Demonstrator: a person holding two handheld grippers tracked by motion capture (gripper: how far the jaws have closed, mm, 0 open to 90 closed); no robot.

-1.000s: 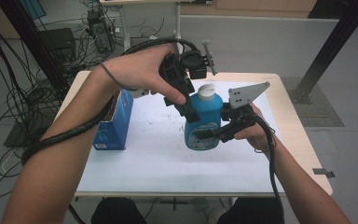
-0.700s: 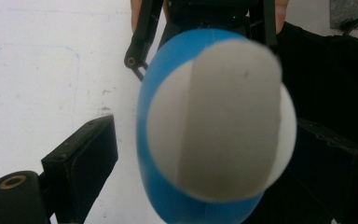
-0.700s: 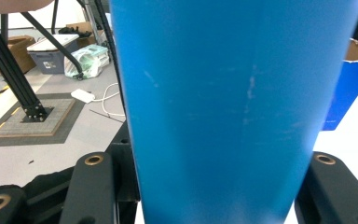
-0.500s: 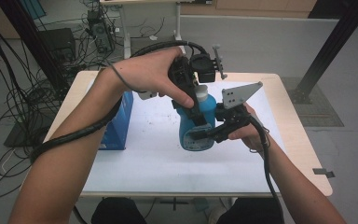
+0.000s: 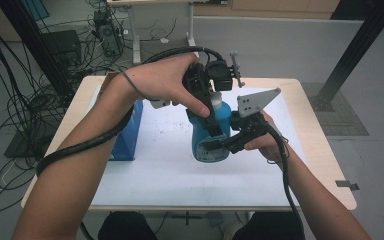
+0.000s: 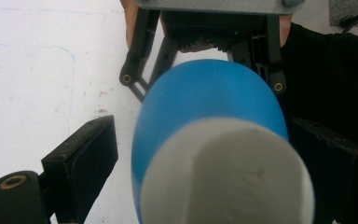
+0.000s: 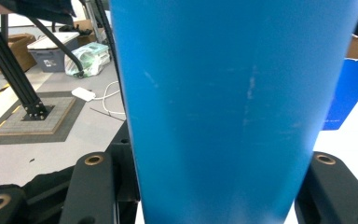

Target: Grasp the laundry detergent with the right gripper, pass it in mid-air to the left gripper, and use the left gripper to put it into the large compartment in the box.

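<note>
A blue bottle (image 5: 207, 137) with a white cap (image 6: 228, 177) stands upright above the white mat (image 5: 155, 170). My right gripper (image 5: 216, 147) is shut on the bottle's lower body from the right; in the right gripper view the blue wall (image 7: 233, 107) fills the space between its jaws. My left gripper (image 5: 211, 107) points down over the bottle's top. In the left gripper view, its open jaws stand on either side of the cap, with a gap on the left side. The right gripper (image 6: 205, 51) appears beyond the bottle there.
A blue carton (image 5: 130, 132) stands at the mat's left edge and shows at the right of the right gripper view (image 7: 349, 88). The wooden table (image 5: 325, 150) ends close to the right hand. Cables and black frame posts surround the table on the floor.
The left gripper has come down and to the right over the cap, which now sits between its jaws. The right gripper has shifted the bottle slightly left.
</note>
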